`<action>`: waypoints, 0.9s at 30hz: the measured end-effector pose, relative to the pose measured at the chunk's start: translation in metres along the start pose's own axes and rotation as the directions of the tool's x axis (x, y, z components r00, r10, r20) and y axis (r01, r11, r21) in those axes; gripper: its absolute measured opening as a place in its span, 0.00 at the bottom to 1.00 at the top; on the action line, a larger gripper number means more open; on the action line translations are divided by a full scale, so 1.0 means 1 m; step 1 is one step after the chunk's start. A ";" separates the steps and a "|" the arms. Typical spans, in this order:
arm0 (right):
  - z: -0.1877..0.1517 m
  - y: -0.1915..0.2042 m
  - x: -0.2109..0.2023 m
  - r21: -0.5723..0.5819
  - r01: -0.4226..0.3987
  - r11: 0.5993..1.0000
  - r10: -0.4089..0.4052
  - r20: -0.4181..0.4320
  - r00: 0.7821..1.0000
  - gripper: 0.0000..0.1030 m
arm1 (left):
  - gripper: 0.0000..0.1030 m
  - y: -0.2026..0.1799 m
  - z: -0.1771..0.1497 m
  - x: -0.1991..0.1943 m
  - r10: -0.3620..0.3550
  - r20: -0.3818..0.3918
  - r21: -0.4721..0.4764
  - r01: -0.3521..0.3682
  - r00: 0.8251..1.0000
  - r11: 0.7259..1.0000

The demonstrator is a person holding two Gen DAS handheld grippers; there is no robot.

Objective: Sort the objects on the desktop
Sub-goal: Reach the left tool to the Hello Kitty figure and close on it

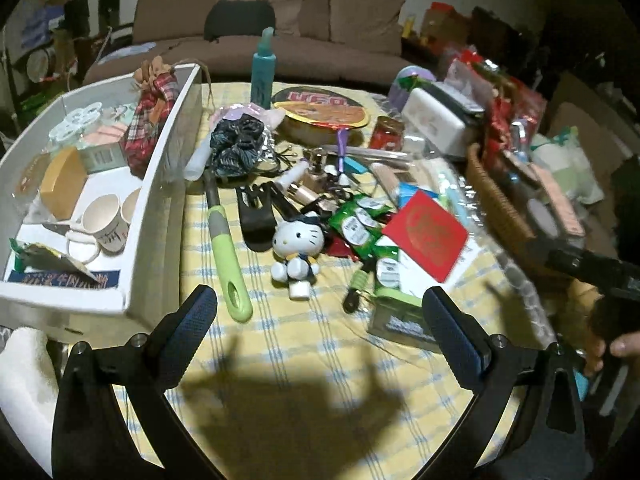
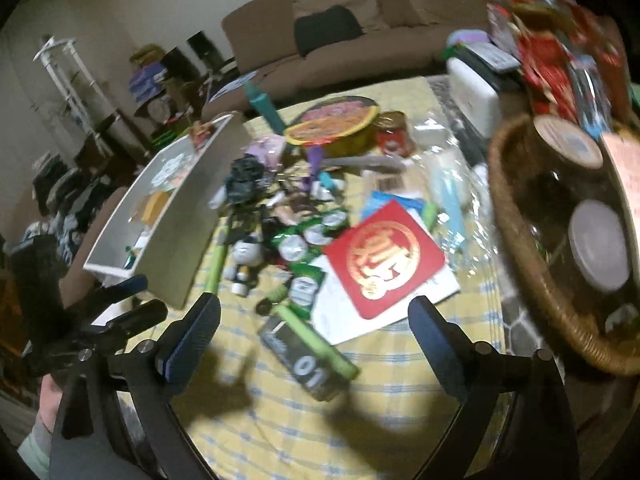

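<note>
A heap of small objects lies on the yellow checked cloth [image 1: 304, 344]: a Hello Kitty figure [image 1: 298, 240], a green-handled tool [image 1: 226, 252], green packets [image 1: 360, 220], a red envelope [image 1: 426, 236] and a dark box [image 2: 308, 356] marked "01". My left gripper [image 1: 318, 312] hangs open over the bare cloth in front of the figure, with nothing between its fingers. My right gripper [image 2: 314, 312] is open too, above the dark box without touching it. The right wrist view also catches the left gripper [image 2: 140, 298] beside the white box [image 2: 188, 216].
On the left, the white box [image 1: 160, 200] holds cups, a plaid pouch and small packs. A wicker basket [image 2: 516, 240] with jars stands at the right. At the back are a noodle bowl [image 1: 324, 110], a teal bottle [image 1: 263, 68], a white case [image 1: 432, 120] and a brown sofa [image 1: 280, 40].
</note>
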State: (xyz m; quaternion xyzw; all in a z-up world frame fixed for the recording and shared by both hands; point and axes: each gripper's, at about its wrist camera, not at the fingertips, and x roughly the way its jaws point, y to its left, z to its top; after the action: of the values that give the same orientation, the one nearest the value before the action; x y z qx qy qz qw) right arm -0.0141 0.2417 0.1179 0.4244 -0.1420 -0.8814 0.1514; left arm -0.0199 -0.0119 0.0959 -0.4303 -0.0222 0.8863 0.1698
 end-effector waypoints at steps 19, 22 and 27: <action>-0.013 -0.040 0.013 0.038 -0.026 0.999 0.027 -0.037 0.999 0.89 | 0.68 -0.011 -0.002 0.087 0.173 -0.046 -0.012 -0.173 0.984 0.985; -0.015 -0.039 0.017 0.045 -0.034 0.998 0.037 -0.061 0.997 0.87 | 0.68 -0.004 -0.003 0.095 0.167 -0.070 -0.034 -0.170 0.983 0.985; -0.016 -0.032 0.023 0.036 -0.048 0.998 0.051 -0.076 0.996 0.84 | 0.67 0.008 -0.003 0.109 0.139 -0.105 -0.081 -0.148 0.985 0.986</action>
State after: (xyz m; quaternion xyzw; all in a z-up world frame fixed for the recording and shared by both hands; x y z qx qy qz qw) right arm -0.0201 0.2599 0.0801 0.4568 -0.1616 -0.8578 0.1711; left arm -0.0821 0.0155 0.0104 -0.4815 -0.0220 0.8718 0.0872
